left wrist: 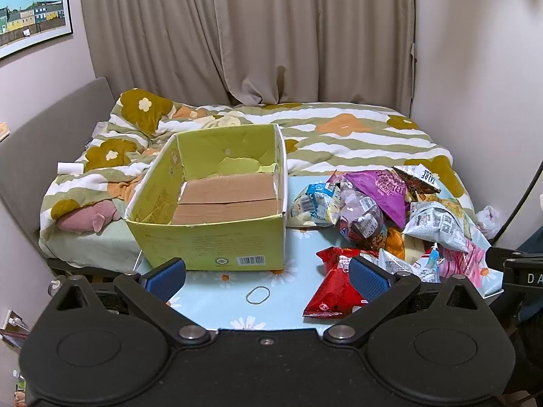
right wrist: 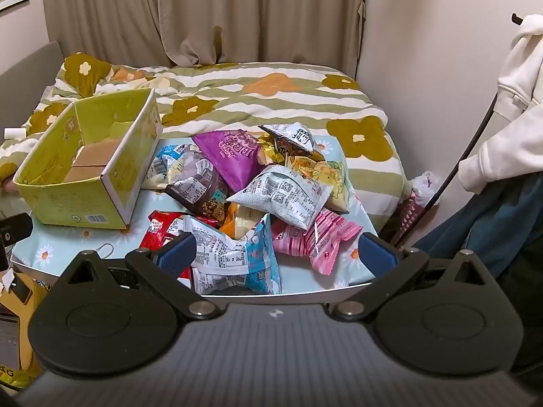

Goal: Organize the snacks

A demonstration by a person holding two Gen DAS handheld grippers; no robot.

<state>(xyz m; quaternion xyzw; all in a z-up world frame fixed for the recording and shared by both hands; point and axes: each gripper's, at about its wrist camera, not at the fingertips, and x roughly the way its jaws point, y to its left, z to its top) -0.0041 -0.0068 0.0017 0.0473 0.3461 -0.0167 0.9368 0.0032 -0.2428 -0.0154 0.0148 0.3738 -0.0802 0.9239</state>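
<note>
Fingers (left wrist: 368, 273) of left gripper (left wrist: 268, 276): blue pads spread wide, nothing between, tilted down over the bench (left wrist: 237, 305). Right gripper (right wrist: 276, 252): fingers (right wrist: 178, 249) likewise wide, pitched down above the snack pile, gripping nothing.
Box (left wrist: 210, 240): green cardboard, open top, upright on the bench's left part, long axis running away from the camera toward the bed (left wrist: 339, 135).
Snack packets (right wrist: 271, 190): loose heap just right of the box, pointing every way.
Red packet (left wrist: 334, 288): flat, nearest the left gripper.
Rubber band (left wrist: 258, 294): before the box.
</note>
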